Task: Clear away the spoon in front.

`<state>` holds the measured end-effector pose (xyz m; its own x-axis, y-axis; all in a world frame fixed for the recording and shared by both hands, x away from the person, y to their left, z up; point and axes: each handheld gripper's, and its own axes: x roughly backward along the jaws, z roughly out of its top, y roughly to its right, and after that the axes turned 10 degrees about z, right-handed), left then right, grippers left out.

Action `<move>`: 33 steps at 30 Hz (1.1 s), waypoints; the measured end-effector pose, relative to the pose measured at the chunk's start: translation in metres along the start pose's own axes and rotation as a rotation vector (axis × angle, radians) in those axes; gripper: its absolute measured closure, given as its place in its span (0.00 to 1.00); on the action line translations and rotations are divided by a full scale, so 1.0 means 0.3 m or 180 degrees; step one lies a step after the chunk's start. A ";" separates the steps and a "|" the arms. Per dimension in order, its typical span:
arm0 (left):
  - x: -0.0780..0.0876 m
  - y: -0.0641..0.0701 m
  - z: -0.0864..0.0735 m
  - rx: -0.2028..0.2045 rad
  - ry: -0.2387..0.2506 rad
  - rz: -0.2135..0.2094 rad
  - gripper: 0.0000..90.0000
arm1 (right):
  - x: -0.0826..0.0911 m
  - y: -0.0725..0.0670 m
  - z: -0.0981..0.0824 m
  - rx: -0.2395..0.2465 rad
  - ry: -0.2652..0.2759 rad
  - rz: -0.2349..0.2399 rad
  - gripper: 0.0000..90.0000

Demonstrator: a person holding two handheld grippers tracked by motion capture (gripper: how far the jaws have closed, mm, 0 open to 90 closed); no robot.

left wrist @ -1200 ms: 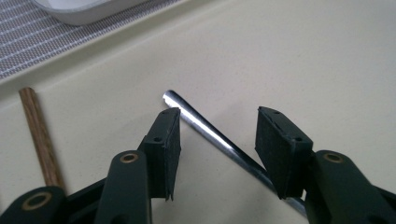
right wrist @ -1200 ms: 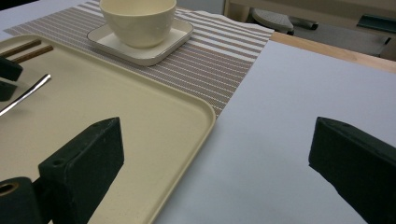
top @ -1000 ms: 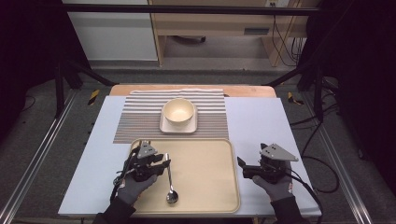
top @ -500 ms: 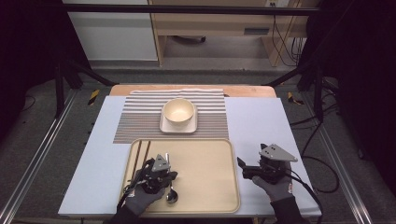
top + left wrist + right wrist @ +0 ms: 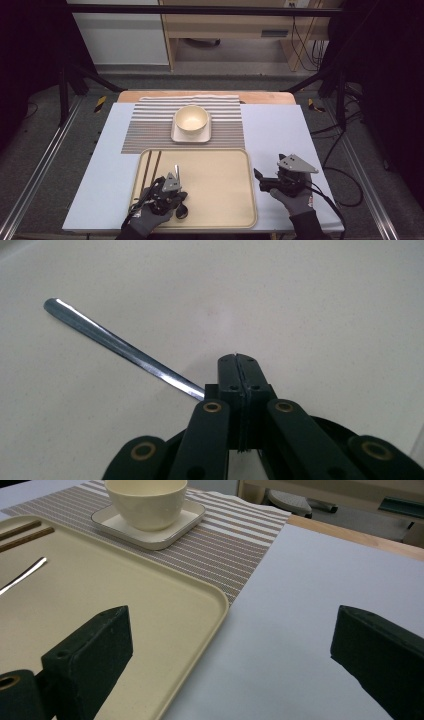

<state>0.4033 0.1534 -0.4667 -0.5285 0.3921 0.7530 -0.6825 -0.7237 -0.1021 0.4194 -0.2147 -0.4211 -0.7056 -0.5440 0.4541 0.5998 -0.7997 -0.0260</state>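
Spoon (image 5: 120, 347) lies flat on the beige tray (image 5: 220, 175), handle running up-left from the left gripper (image 5: 238, 362), whose jaws are pressed together on its neck (bowl hidden beneath). Right gripper (image 5: 227, 650) rests spread, well apart.

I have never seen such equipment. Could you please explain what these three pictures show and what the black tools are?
A person holds a hand tool with two black jaws in each hand. One camera looks down from above; one rides on each tool. On the table lies a beige tray with a spoon and chopsticks. Behind it, a bowl stands on a small square plate on a striped mat. The left gripper has closed on the spoon's handle. The right gripper is open, holding nothing, above the table beside the tray.
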 end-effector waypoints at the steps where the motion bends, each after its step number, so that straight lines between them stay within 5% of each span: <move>1: 0.000 0.000 0.000 0.0000 0.0000 0.0000 0.99 | 0.001 0.000 0.000 -0.0001 0.0000 0.0000 0.04; 33: 0.095 -0.146 -0.123 0.0266 -0.0115 0.0166 0.99 | -0.006 -0.002 -0.003 0.0020 -0.0023 0.0003 0.04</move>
<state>0.3994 0.2172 -0.4647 -0.5427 0.3330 0.7711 -0.6092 -0.7880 -0.0884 0.4200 -0.2134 -0.4228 -0.7022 -0.5430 0.4606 0.6030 -0.7975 -0.0209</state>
